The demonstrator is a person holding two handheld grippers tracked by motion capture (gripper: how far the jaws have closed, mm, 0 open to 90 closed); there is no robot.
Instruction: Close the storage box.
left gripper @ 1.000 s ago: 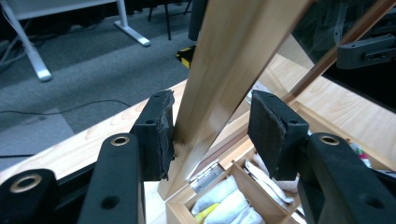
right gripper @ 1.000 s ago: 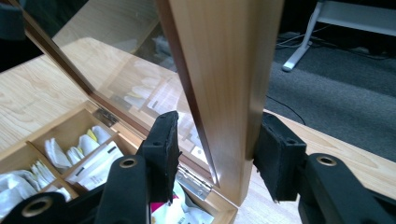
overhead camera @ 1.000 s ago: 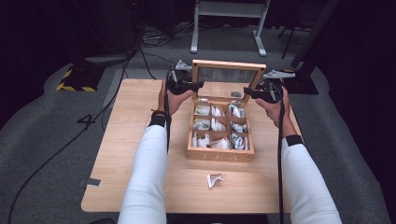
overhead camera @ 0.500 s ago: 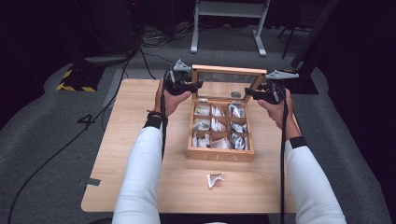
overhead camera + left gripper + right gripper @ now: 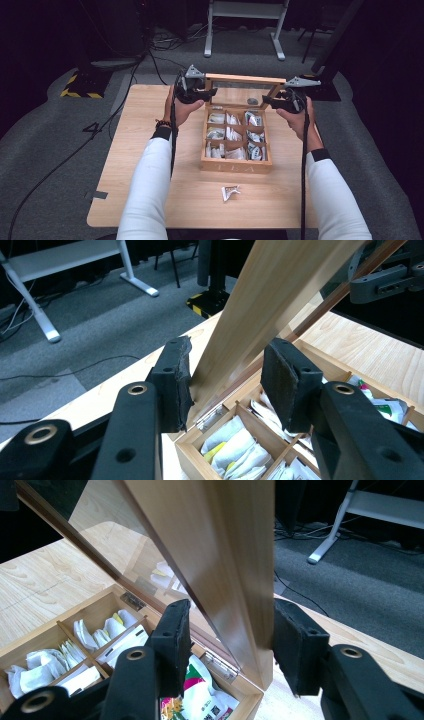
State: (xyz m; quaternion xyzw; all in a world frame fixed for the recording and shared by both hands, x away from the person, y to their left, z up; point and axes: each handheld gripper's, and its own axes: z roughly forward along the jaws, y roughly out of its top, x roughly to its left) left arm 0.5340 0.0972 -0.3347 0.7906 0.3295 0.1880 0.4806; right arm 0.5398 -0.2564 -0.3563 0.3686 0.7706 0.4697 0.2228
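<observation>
on the table (image 5: 150,150), toward its far middle, sits the wooden box (image 5: 235,164) with its lid (image 5: 245,79) raised and standing nearly upright on the far edge. i read nine compartments in the box, most of them holding paper tea bags (image 5: 227,134).

left gripper (image 5: 212,92) is at the lid's left end. in the left gripper view its fingers (image 5: 172,375) straddle the lid's wooden side rail (image 5: 270,295); the left pad looks to be touching the rail's edge, while a gap shows between the rail and the right pad. the fingers have just been closing, with the rail between them. i log them as partly closed around the rail, not clamped on it.

right gripper (image 5: 267,101) is at the lid's right end. in the right gripper view its fingers (image 5: 170,640) stand either side of the lid's wooden frame (image 5: 225,555), near the hinge (image 5: 220,664). the right pad sits close against the frame; whether it presses i cannot tell. the left pad stands clear of the glass pane (image 5: 115,555). about half open, frame between them.

one loose tea bag (image 5: 230,192) lies on the table near the front edge, well apart from the box. both hands hold level with the lid's top edge in the high view.
</observation>
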